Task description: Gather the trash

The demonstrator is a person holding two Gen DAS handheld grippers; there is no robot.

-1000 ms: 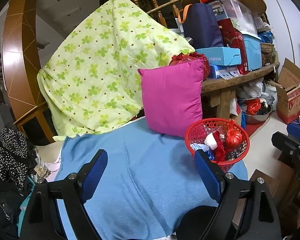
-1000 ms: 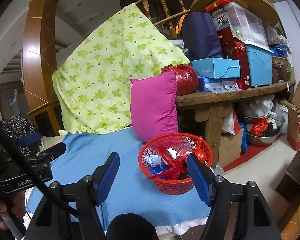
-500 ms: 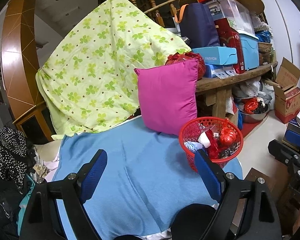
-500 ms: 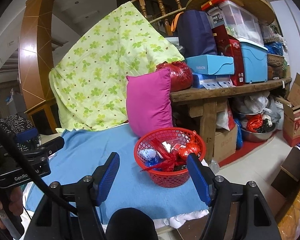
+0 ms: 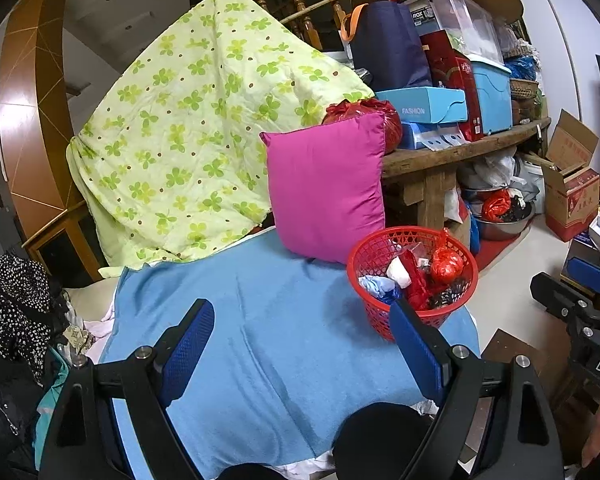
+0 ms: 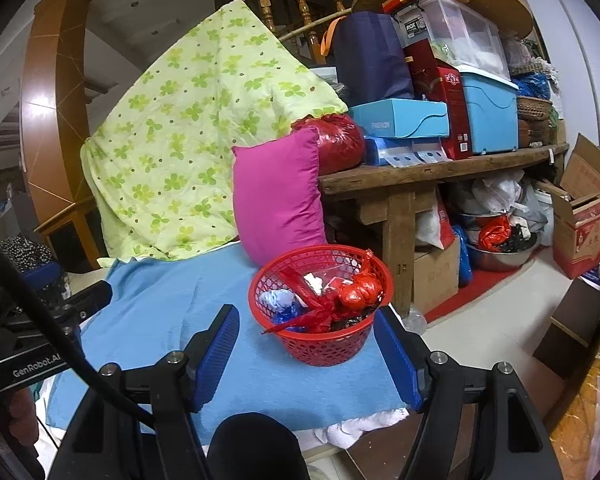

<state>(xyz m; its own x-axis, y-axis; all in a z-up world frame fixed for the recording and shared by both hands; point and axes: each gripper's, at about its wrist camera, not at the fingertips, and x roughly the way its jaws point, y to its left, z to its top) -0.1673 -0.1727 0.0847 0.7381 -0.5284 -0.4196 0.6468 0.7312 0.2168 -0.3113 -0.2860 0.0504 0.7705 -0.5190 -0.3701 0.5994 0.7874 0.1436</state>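
Red plastic lattice basket (image 6: 320,304), round and tapered, sat on the blue towel-like cloth (image 6: 172,312) near its right edge, just in front of the magenta pillow (image 6: 280,200). The basket held the trash (image 6: 340,296): crinkled red plastic bags knotted into lumps, a white wad, a blue-white crumpled piece, some clear film and dark bits at the bottom. The cloth looked soft and matte with slight folds, and white fabric showed under its front edge.

Left gripper (image 5: 300,344) was spread wide over the bare blue cloth, nothing between its ribbed blue pads; the basket was just beyond its right finger. Right gripper (image 6: 308,352) was parted at a medium width and empty, with the basket just ahead between the finger lines, not touched.

The pillow was square and smooth, standing upright and leaning back. Behind it hung a light green quilt (image 5: 196,128) with a clover print, puffy and draped at a slope. A shiny red bag bulge (image 6: 338,142) rested on the rough wooden counter (image 6: 420,172) beside the pillow top. The counter carried a turquoise cardboard box (image 6: 400,118), a navy fabric bag (image 6: 370,56) and a clear lidded plastic bin (image 6: 456,28).
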